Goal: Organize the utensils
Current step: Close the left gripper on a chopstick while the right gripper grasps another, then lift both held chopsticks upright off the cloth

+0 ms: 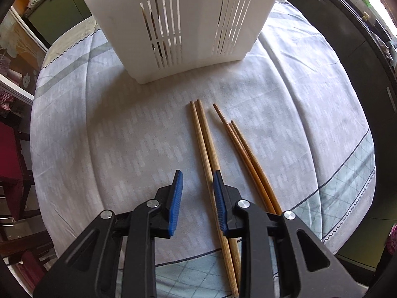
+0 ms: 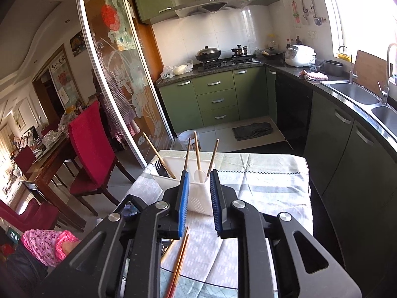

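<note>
Looking along the left wrist view:
Left gripper: the black left gripper with blue pads [image 1: 197,200] hangs low over the worktop, jaws apart, nothing between the pads but a chopstick shaft lying below.
Pale chopsticks: two light bamboo chopsticks [image 1: 204,136] lie side by side on the cloth, long axis running from the camera toward the holder, narrow tips pointing at it; one passes just beside the right pad.
Dark chopsticks: two reddish-brown ridged chopsticks [image 1: 239,144] lie just right of the pale pair, angled slightly, tips also toward the holder, one tip further forward.
Holder: a white slotted plastic utensil holder [image 1: 178,24] stands upright beyond the tips, apart from them.
Worktop: a grey-and-white patterned tablecloth [image 1: 111,136] covers it.

Right wrist view:
Right gripper: the black right gripper with blue pads [image 2: 199,202] is raised, jaws apart and holding nothing.
Holder contents: the holder [image 2: 198,198] carries upright wooden chopsticks [image 2: 197,154], a black fork [image 2: 161,170] and a white spoon [image 2: 199,175].
Surroundings: a red upholstered chair [image 2: 89,144] stands left of the worktop; green kitchen cabinets [image 2: 215,94] lie behind.
</note>
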The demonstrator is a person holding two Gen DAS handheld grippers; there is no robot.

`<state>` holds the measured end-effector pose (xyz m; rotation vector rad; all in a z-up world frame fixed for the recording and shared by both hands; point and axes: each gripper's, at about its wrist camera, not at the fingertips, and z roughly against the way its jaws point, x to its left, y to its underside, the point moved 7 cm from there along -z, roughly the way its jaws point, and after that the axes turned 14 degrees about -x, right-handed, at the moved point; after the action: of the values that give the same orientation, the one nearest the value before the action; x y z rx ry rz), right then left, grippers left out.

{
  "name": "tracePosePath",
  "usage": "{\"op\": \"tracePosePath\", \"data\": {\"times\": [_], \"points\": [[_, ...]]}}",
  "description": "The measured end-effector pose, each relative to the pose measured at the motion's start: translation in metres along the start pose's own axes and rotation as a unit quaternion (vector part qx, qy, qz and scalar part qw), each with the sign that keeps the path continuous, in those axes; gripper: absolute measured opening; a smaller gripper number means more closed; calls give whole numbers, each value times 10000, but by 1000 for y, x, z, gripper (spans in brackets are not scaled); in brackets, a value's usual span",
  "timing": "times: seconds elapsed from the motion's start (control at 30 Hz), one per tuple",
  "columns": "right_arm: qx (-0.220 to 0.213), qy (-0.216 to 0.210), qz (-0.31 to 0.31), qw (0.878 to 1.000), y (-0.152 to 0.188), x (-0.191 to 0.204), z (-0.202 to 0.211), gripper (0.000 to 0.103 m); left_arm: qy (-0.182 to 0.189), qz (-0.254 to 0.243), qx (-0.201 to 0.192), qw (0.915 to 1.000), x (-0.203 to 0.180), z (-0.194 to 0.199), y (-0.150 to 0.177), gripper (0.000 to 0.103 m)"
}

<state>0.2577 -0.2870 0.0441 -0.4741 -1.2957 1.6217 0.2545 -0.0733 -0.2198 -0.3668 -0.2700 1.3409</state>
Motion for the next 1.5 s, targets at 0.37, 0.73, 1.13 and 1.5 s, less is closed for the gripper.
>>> {"op": "tracePosePath", "data": {"times": [0.37,0.73,1.13,1.5], "points": [[257,-23,-122,9996,20,-11,-2,21,-119,43,107,9999,-11,-10,-2,13],[1410,-142,192,9897,105,6,-50,30,83,413,-884,9952,10,33,-13,6],[3009,-69,407,9528,229,24,-143,24,-236,234,-3091,9505,39,141,3,6],[3243,43,476,9447,248,46,-177,17,-132,355,-3477,9369,49,164,22,6]]}}
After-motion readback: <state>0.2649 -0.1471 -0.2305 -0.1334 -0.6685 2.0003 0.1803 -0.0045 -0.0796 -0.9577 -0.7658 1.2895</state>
